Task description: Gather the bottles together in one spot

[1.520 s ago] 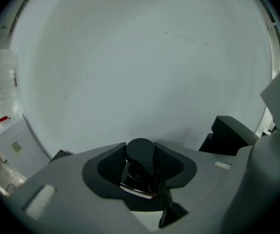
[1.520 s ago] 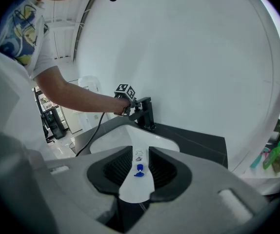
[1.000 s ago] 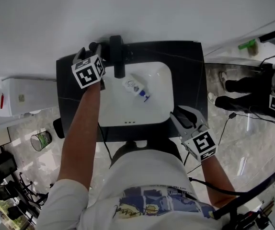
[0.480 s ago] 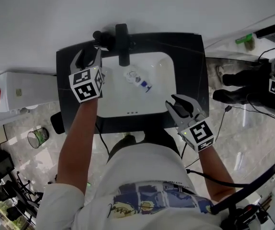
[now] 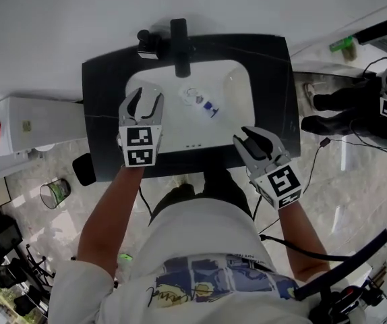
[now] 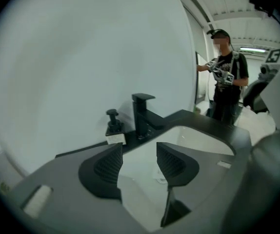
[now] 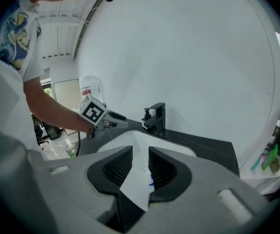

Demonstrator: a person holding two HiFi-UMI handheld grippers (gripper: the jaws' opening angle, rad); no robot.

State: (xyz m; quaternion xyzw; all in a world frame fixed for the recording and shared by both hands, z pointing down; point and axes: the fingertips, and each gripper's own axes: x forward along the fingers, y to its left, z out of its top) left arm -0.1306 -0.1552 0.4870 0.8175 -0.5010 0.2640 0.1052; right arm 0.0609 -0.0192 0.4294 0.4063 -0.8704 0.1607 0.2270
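Observation:
A clear bottle [image 5: 202,102] with a blue cap lies on its side in the white basin [image 5: 230,123]; in the right gripper view the clear bottle [image 7: 148,172] shows through the gap between the jaws. A small black pump bottle [image 5: 146,42] stands at the back left by the black tap [image 5: 179,46]; the left gripper view shows the pump bottle [image 6: 113,124] too. My left gripper [image 5: 146,94] hovers over the basin's left side, open, its jaws having just been closing with nothing between them. My right gripper [image 5: 245,138] hangs over the front right rim, open and empty.
The black counter [image 5: 102,113] rings the basin against a white wall. Another person [image 6: 224,77] with grippers stands to the right. A green bottle [image 5: 342,44] sits on a far ledge, a white container [image 5: 38,130] at the left, a glass [image 5: 53,194] on the floor.
My left gripper has come from the back left corner by the tap toward the front and over the basin's left side, rolling as it went. The right gripper shifted slightly. The clear bottle stayed put.

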